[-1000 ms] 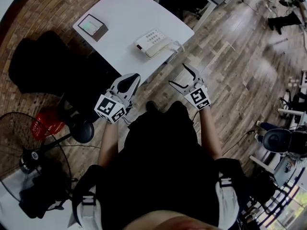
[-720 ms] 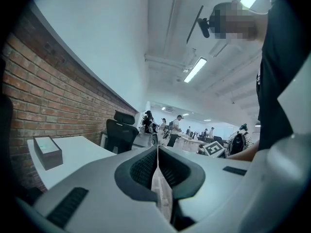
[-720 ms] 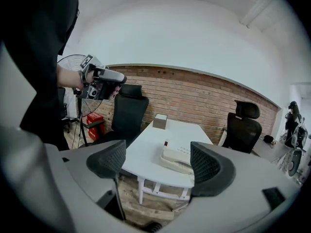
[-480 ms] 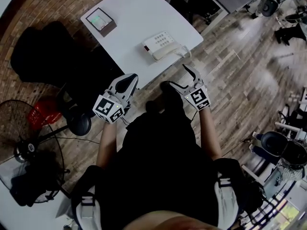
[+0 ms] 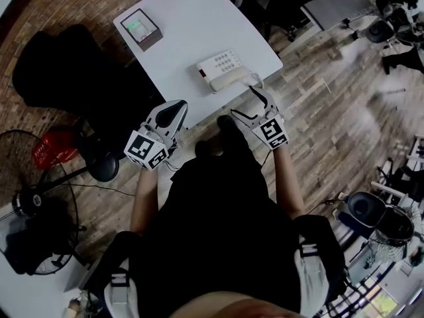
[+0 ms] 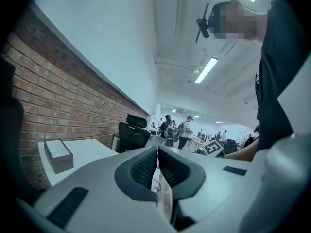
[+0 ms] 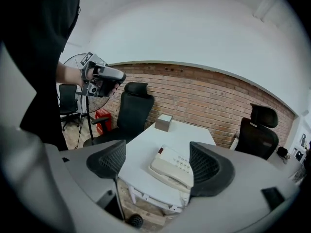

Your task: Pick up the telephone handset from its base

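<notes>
handset (image 5: 232,81) lies in its cradle along the near side of the cream telephone (image 5: 222,63), which sits close to the near corner of the white table (image 5: 192,18). a small box (image 5: 141,29) stands well apart from it, at the table's far left corner. the right gripper (image 5: 242,103) hangs just off the table edge near the phone, jaws spread wide and holding nothing. in the right gripper view the phone shows framed between the two pads (image 7: 108,160), clear of both. the left gripper (image 5: 176,107) sits off to the left beside the table edge, jaws pressed together and empty. a black office chair (image 5: 66,78) stands left of the table.
</notes>
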The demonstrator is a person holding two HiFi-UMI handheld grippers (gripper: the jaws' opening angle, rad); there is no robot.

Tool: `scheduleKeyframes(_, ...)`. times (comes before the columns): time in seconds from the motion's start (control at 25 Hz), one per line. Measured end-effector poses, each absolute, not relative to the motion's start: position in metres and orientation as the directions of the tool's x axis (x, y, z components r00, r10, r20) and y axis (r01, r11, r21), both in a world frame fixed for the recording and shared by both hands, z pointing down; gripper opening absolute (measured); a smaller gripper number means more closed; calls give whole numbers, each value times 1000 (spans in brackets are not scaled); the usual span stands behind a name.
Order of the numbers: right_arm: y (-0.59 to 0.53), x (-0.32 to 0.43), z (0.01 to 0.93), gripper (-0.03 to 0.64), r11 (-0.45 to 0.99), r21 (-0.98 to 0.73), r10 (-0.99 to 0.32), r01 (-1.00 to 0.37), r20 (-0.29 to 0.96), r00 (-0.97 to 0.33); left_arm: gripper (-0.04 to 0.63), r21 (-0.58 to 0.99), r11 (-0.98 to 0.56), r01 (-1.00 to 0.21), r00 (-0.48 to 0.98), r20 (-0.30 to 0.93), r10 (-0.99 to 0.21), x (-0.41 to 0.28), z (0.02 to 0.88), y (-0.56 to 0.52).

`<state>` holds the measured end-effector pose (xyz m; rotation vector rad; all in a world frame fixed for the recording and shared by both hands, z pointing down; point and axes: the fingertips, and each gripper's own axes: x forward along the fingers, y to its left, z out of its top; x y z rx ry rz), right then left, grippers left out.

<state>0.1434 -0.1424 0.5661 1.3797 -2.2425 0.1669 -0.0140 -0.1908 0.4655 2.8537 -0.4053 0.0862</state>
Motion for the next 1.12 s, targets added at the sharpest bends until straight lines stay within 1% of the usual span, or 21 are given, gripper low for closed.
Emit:
scheduleKeyframes(0.28, -174, 150, 568, 399, 551, 164, -762, -818, 498, -414, 23, 246, -912, -327, 945, 86, -316, -9, 461, -213)
scheduleKeyframes(0.6, -197, 152, 576, 399, 670, 218, -680, -710, 565, -468, 23, 245, -875, -418, 908, 78, -412, -17, 459, -225)
scheduleKeyframes(0.88, -207, 147, 602, 398, 802, 267, -558, -535, 656, -508, 23, 256, -823, -507, 860, 85, -503, -32, 463, -233)
scheduleKeyframes(1.12, -213, 154, 624, 396, 867, 268, -471, -421, 718, -512, 23, 266, -783, -563, 822, 78, -565, -38, 463, -237)
